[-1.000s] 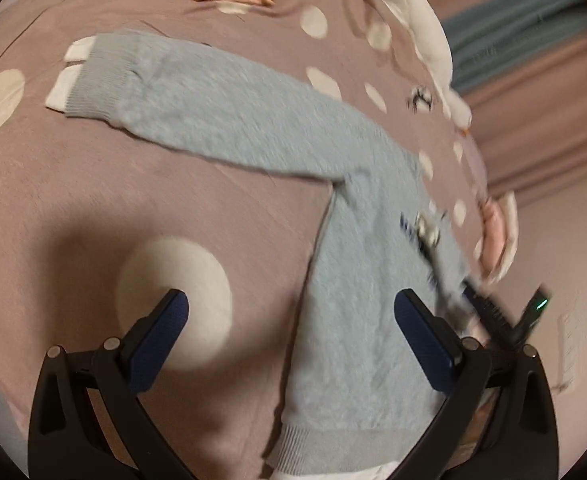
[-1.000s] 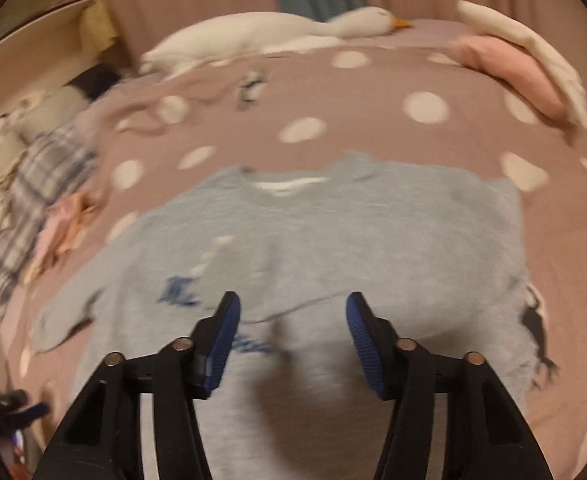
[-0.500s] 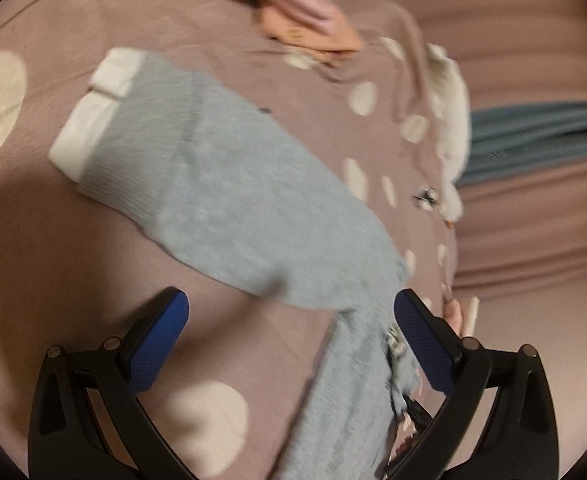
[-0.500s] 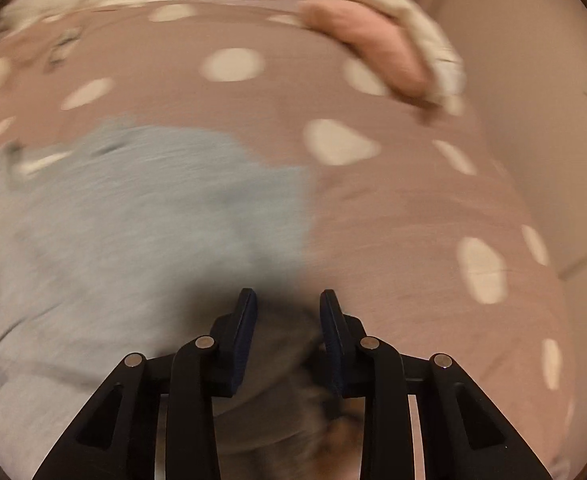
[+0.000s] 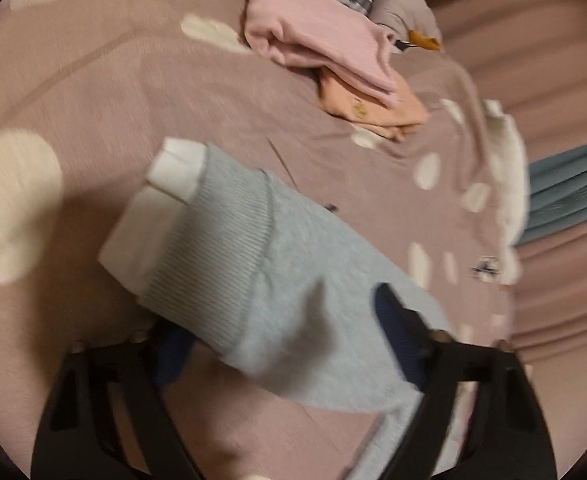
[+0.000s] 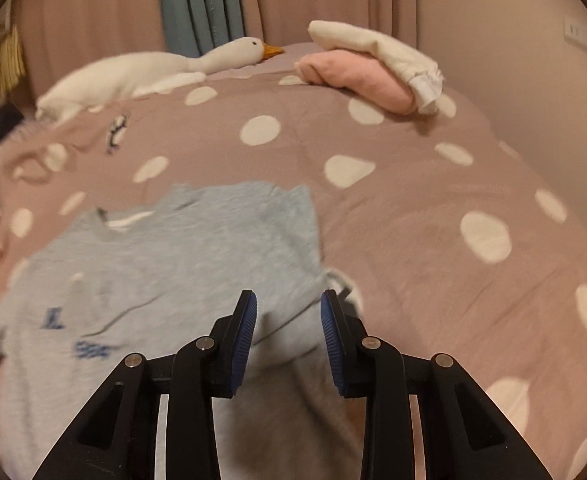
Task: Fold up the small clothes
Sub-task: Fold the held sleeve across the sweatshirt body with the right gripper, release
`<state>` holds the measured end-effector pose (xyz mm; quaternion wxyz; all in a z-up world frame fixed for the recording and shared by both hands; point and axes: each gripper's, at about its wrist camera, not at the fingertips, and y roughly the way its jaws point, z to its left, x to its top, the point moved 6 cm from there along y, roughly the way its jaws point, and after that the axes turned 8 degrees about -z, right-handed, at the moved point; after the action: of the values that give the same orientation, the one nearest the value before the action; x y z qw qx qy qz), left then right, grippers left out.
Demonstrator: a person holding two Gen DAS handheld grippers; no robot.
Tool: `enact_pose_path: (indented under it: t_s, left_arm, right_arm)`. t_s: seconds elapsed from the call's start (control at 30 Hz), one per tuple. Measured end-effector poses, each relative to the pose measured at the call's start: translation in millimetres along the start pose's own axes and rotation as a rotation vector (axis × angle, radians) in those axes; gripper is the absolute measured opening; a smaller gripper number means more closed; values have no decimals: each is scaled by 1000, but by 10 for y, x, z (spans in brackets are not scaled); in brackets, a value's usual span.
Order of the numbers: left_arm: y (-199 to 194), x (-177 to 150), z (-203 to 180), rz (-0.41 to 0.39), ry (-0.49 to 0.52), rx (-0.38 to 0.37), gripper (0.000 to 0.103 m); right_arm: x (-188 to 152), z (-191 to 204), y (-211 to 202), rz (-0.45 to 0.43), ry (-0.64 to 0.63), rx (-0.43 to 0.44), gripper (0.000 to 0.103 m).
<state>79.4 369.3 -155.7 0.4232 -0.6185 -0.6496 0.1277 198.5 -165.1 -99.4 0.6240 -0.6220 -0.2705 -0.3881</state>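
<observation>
Grey sweater [image 6: 165,264] lay spread on the dotted bedspread [image 6: 433,240], front up, blue lettering toward its L side in the R wrist view. Its sleeve [image 5: 277,264] w/ ribbed cuff & white inner cuff stretched out across the L wrist view.

L claw [image 5: 289,344] was closing, sleeve fabric between its blue pads; picture too blurred to tell if the pads pressed yet.

R claw [image 6: 288,334] stood narrow, a fold of the sweater's side edge bunched up betw. its pads; can't tell if pads actually pinched it.

Pink & orange folded clothes [image 5: 333,60] sat further back on bed; plush goose [image 6: 153,68] and pink/cream bundle [image 6: 373,68] by the curtains.
</observation>
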Motion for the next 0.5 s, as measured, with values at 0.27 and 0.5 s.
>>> enact_pose_path:
  t_s: [0.27, 0.5]
  left_arm:
    - [47, 69, -1, -31, 129, 61, 17]
    - [-278, -204, -1013, -105, 479, -79, 16]
  right_arm:
    - [-75, -89, -98, 31, 95, 110, 31]
    - [-105, -159, -288, 12, 108, 125, 32]
